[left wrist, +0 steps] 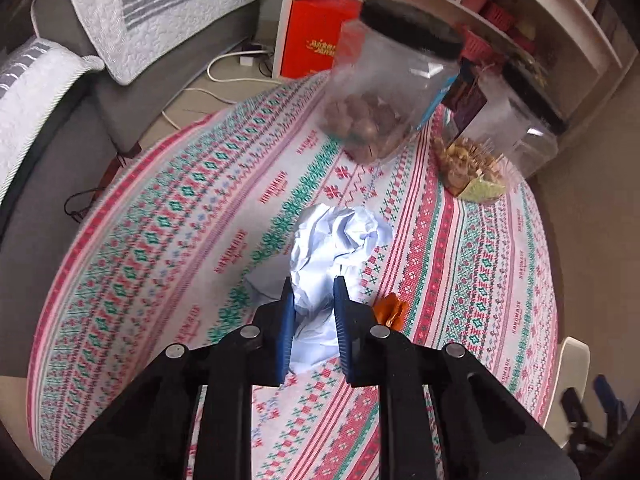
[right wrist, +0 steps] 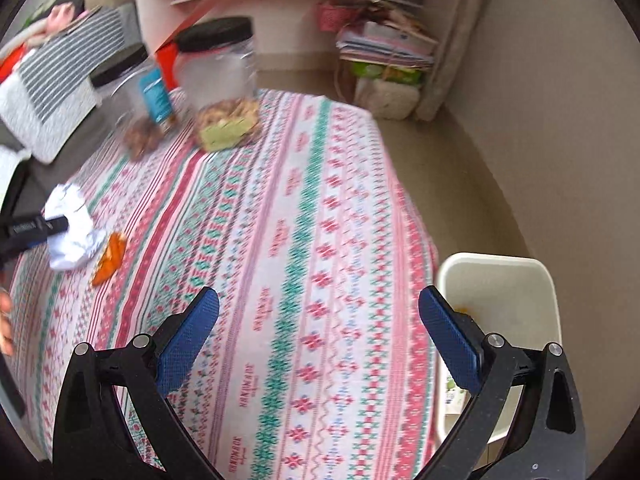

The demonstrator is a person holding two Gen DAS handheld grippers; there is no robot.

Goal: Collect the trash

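- On the patterned tabletop nearest us, our left tongs pinch tight on the crumpled white paper.
- Our right tongs gape wide, holding nothing.
- Just beside the paper lies an orange scrap.
- Beyond stand two black-lidded jars.

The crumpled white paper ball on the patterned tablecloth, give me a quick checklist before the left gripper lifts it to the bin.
1. Left gripper shut on the crumpled white paper ball: ok.
2. Orange scrap outside the grip: ok.
3. Right gripper open and empty: ok.
4. White plastic bin beside the table, open on top: ok.
5. Two black-lidded clear jars away from the paper: ok.
6. Grip firm enough to lift: cannot tell.
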